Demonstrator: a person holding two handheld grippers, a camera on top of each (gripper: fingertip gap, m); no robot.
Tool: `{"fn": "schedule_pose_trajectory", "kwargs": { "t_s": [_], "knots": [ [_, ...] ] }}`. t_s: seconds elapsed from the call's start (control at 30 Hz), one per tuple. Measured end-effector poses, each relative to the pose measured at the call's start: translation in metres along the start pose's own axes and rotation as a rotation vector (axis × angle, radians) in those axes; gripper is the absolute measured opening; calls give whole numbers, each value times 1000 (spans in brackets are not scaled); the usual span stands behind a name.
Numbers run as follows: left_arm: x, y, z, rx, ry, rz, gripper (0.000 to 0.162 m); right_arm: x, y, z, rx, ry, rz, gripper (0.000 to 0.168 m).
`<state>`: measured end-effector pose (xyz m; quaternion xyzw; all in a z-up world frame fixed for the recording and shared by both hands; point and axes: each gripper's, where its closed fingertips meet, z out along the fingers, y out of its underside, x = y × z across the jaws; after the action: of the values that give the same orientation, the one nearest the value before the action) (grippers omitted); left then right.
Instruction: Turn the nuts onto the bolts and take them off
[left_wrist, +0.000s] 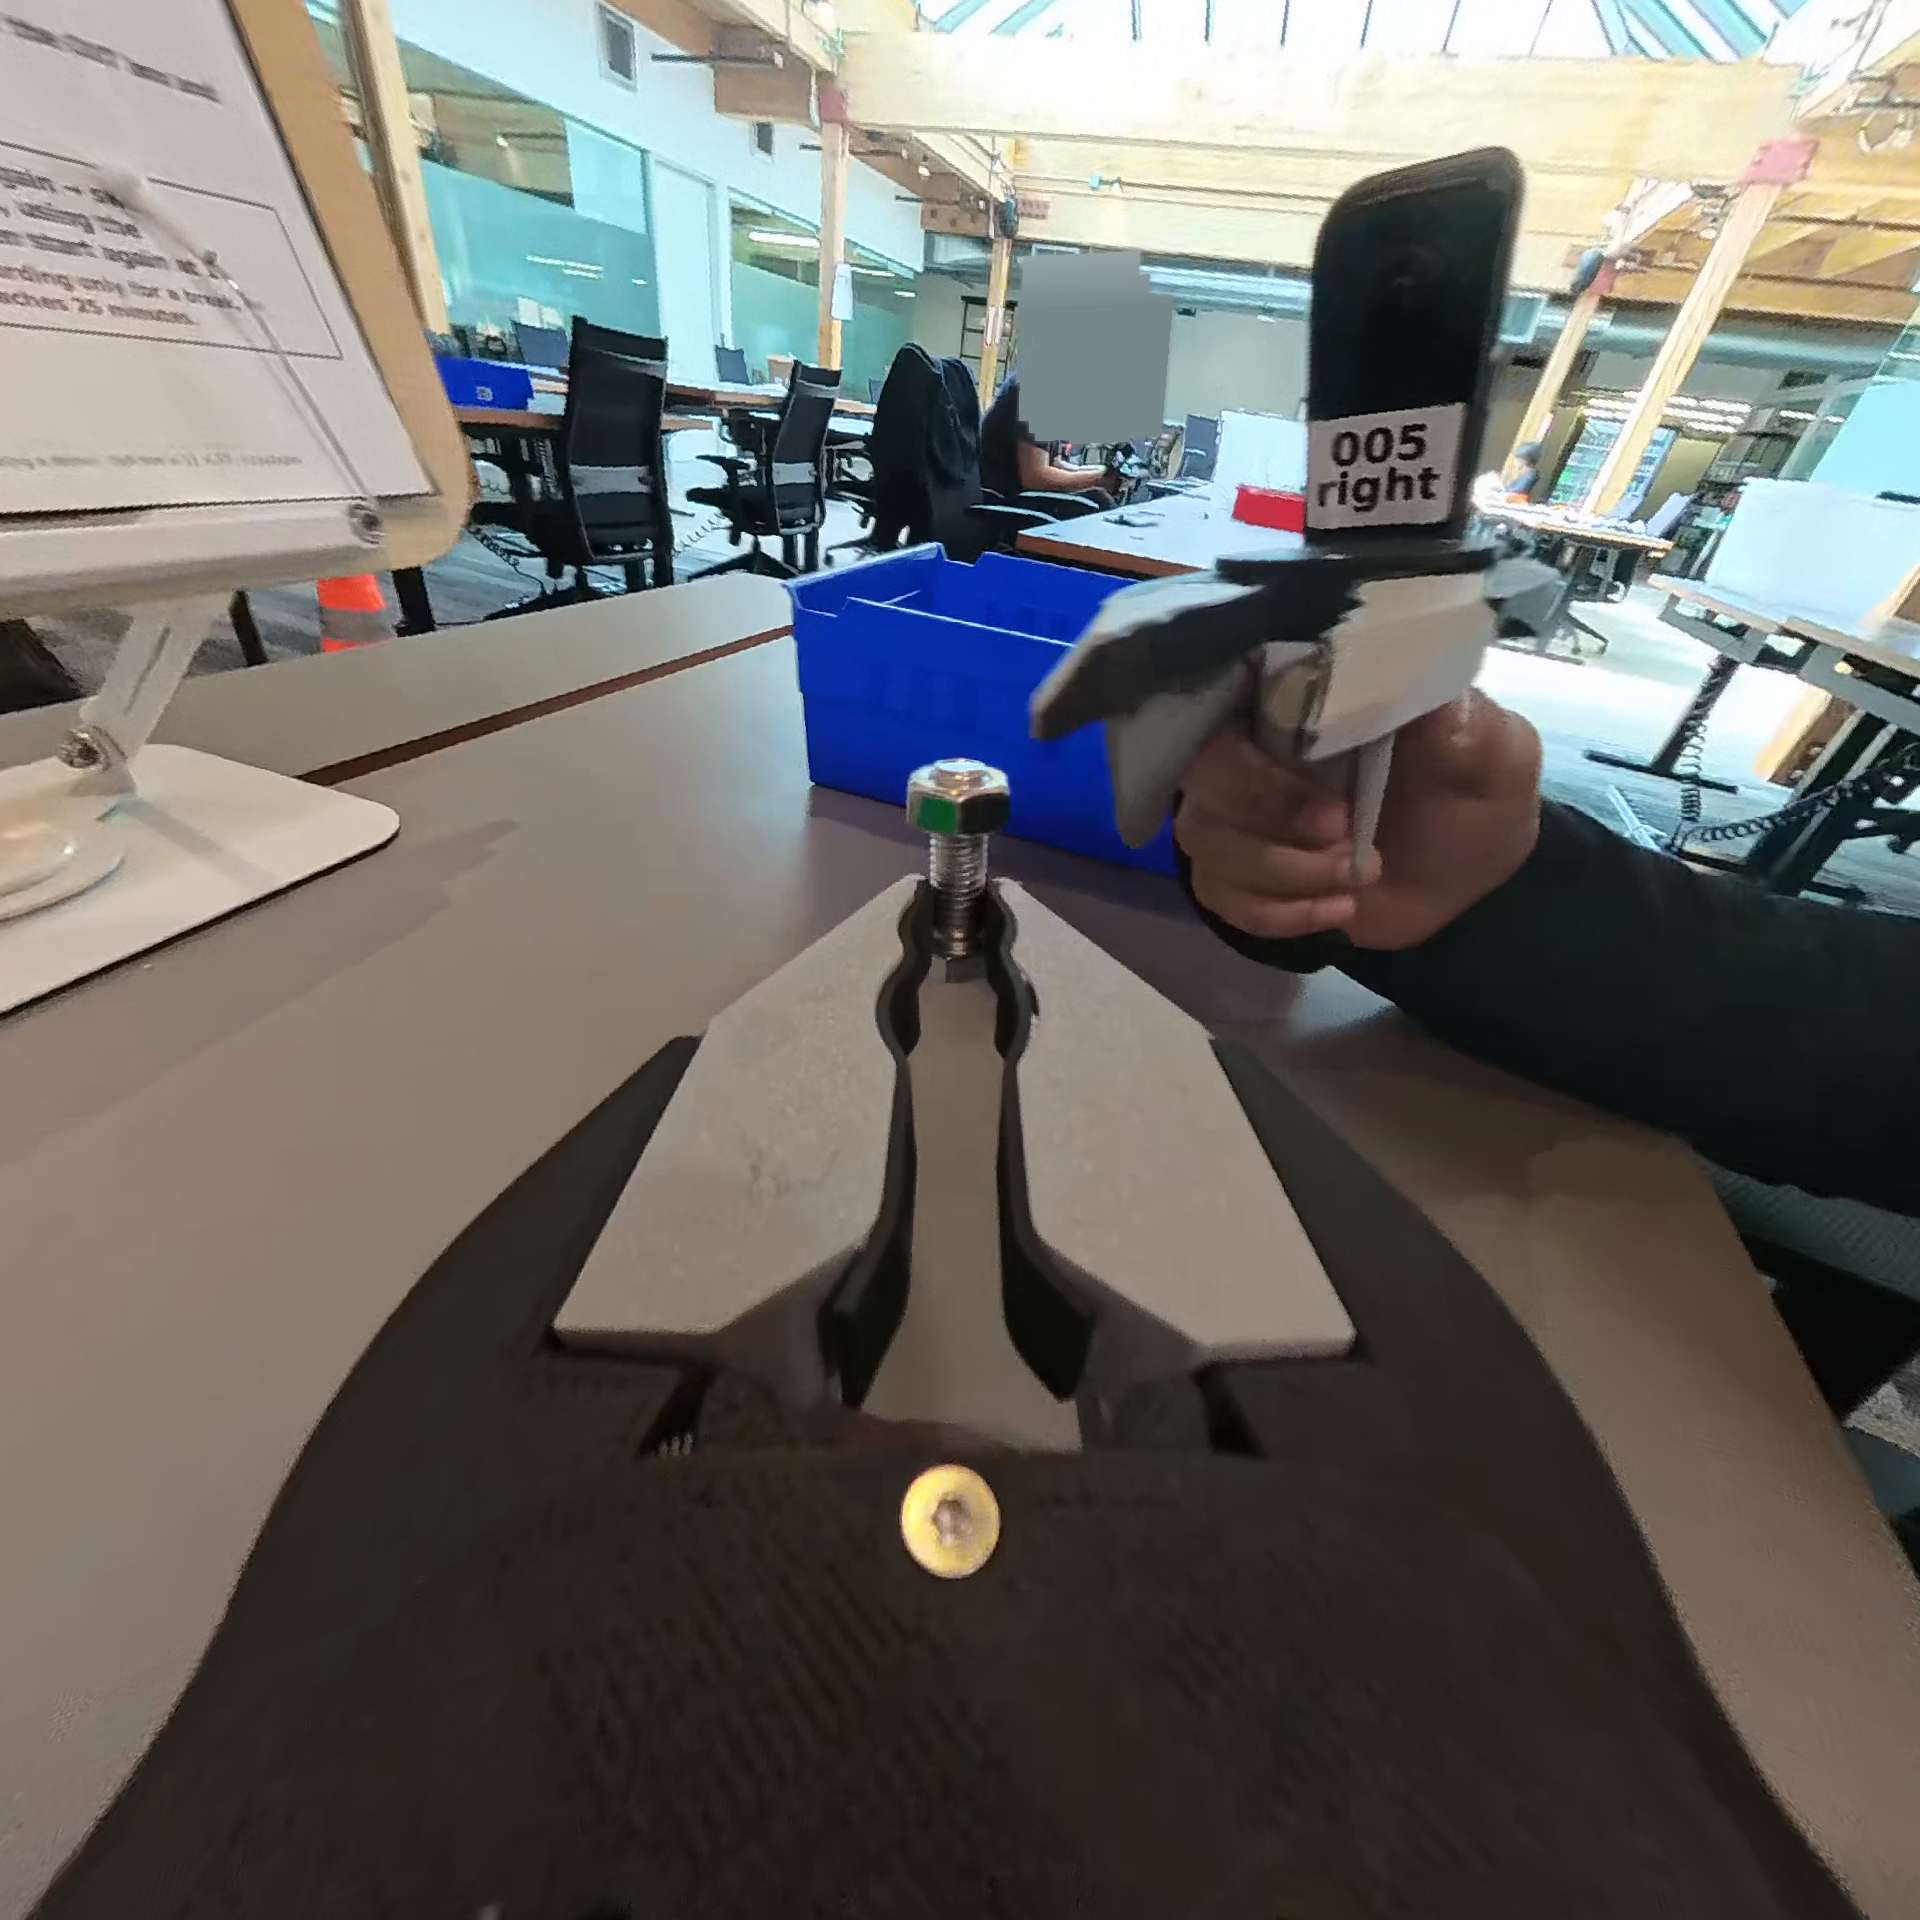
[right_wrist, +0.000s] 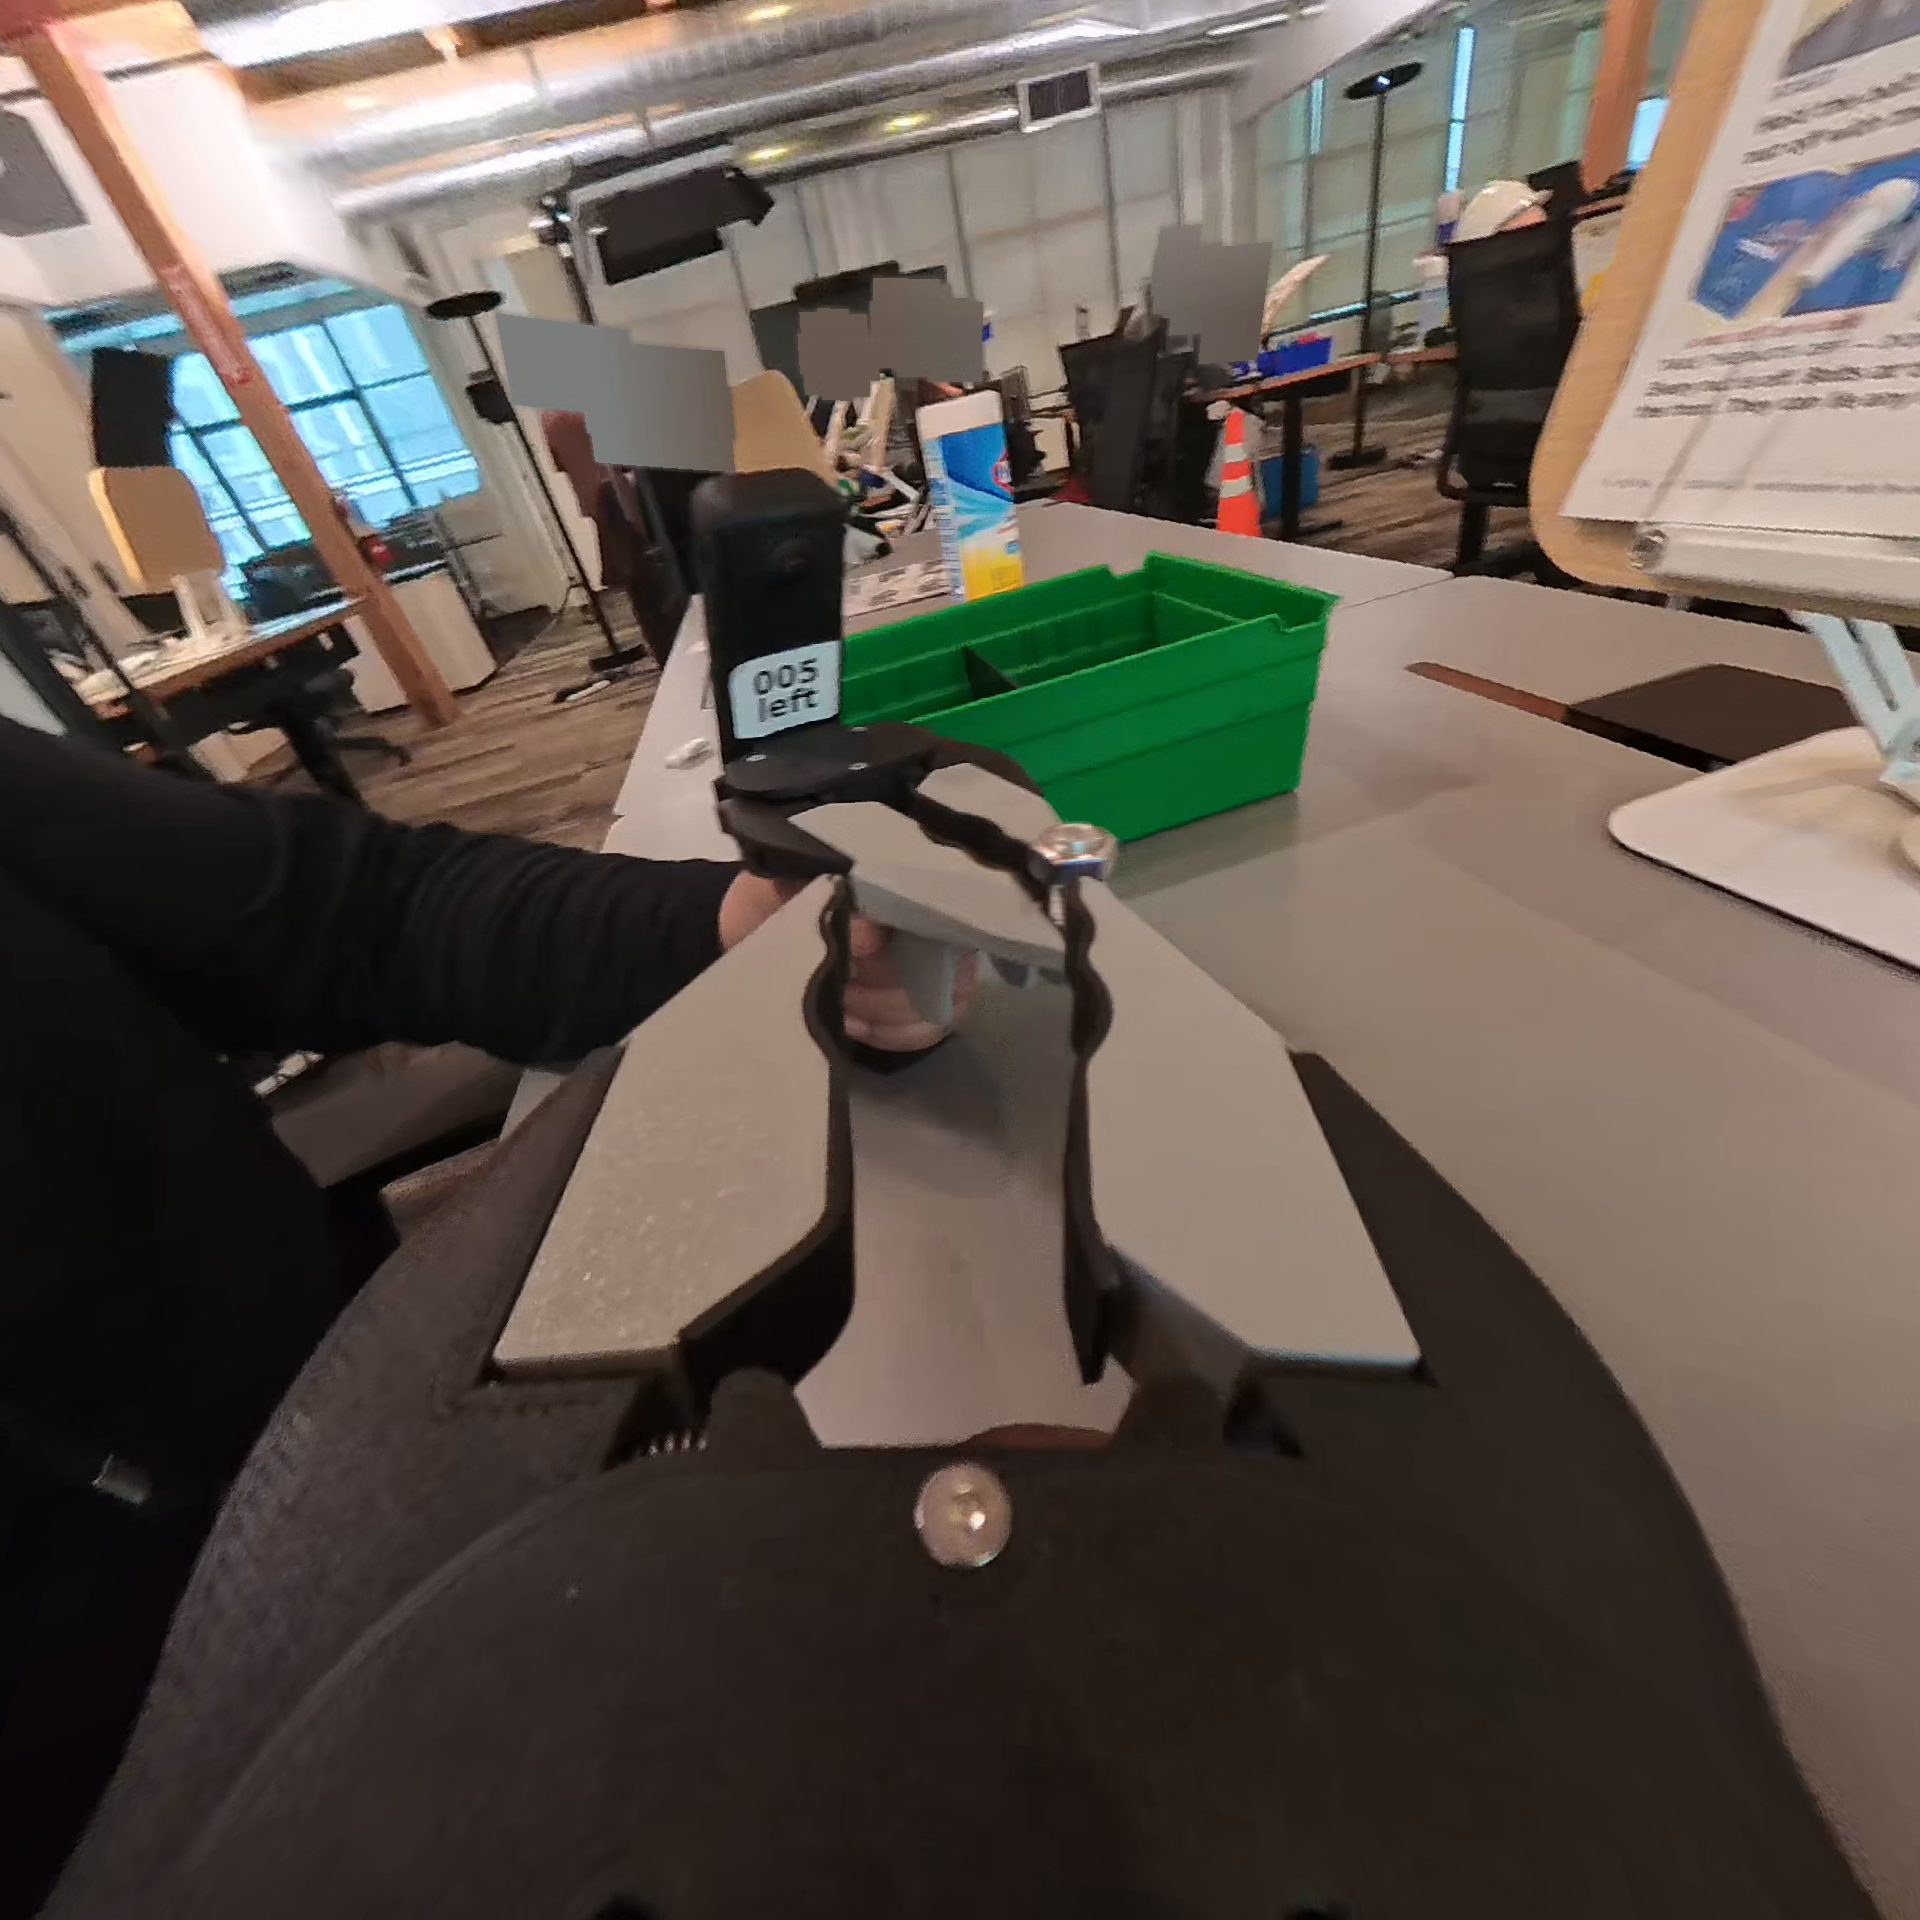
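Observation:
My left gripper (left_wrist: 956, 935) is shut on the threaded shank of an upright steel bolt (left_wrist: 954, 883), held just above the grey table (left_wrist: 520, 935). A hex nut (left_wrist: 957, 801) with a green mark sits at the top of the bolt. My right gripper (left_wrist: 1086, 774), held in a hand, hovers to the right of the nut, open and empty. In the right wrist view my right gripper (right_wrist: 956, 935) is open. Its right fingertip (right_wrist: 1081, 966) is just below the nut (right_wrist: 1075, 844), which the left gripper (right_wrist: 1055, 883) holds up on the bolt.
A blue bin (left_wrist: 914, 707) stands right behind the bolt. A green divided bin (right_wrist: 1143, 727) stands behind the left gripper, with a wipes canister (right_wrist: 971, 499) beyond it. A document stand (left_wrist: 156, 312) with a white base (left_wrist: 208, 831) occupies the table's left side. My hands' fingertips stand some 5 cm from each other.

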<state>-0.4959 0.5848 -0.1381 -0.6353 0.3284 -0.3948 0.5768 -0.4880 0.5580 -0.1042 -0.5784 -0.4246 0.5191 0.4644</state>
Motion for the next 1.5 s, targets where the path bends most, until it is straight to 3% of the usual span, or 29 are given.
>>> {"fn": "schedule_pose_trajectory", "kwargs": {
  "t_s": [0.03, 0.27, 0.3, 0.33, 0.37, 0.43, 0.5, 0.53, 0.67, 0.7, 0.77, 0.8, 0.83, 0.87, 1.0, 1.17, 1.23, 1.5],
  "knots": [
    [4, 2, 2, -10, 9, 5, 6, 4, 2, 1, -7, 20, 7, 45],
    [13, 5, 6, -24, 20, 25, 6, 2, 17, 10, -84, 15, -3, 44],
    [3, 3, 4, -16, -23, 13, 6, 1, 17, 8, -94, 10, -21, 36],
    [-6, 2, 1, -14, -55, -5, 6, -6, 14, 5, -86, -26, -44, 12],
    [-11, 1, -1, -12, -57, -30, 6, -7, 9, 2, -61, -30, -51, 9],
    [-15, -1, -4, 7, -47, -54, 6, 1, 3, -1, -25, 17, -39, 21],
    [-9, 1, -1, -3, -24, -46, 6, 9, 4, 0, -30, 54, -6, 44],
    [-4, 5, 2, -18, -14, -33, 6, 12, 7, 1, -40, 59, 4, 46],
    [26, 13, 12, -63, 75, 18, 6, 11, 18, 10, -82, 52, 9, 44],
    [26, 14, 13, -66, 65, 35, 6, 5, 21, 11, -98, 23, 8, 36],
    [16, 12, 10, -65, 15, 62, 7, 5, 21, 10, -117, 31, -9, 41],
    [8, 8, 8, -52, -9, 40, 6, 6, 20, 6, -118, 38, -24, 35],
    [-1, 6, 4, -39, -32, -4, 6, -1, 15, 3, -95, -6, -32, 12],
    [-7, 5, 2, -29, -31, -46, 6, -5, 8, 0, -52, -28, -17, 10],
    [-7, 10, 4, -47, -26, -26, 6, 14, 8, 0, -44, 57, 30, 38],
    [23, 14, 13, -67, 56, 14, 6, 19, 22, 9, -101, 96, 26, 32],
    [23, 17, 14, -77, 61, 3, 6, 18, 24, 11, -110, 88, 28, 18],
    [19, 12, 12, -43, 56, -34, 7, 24, 23, 8, -102, 111, 83, 16]
  ]
}}
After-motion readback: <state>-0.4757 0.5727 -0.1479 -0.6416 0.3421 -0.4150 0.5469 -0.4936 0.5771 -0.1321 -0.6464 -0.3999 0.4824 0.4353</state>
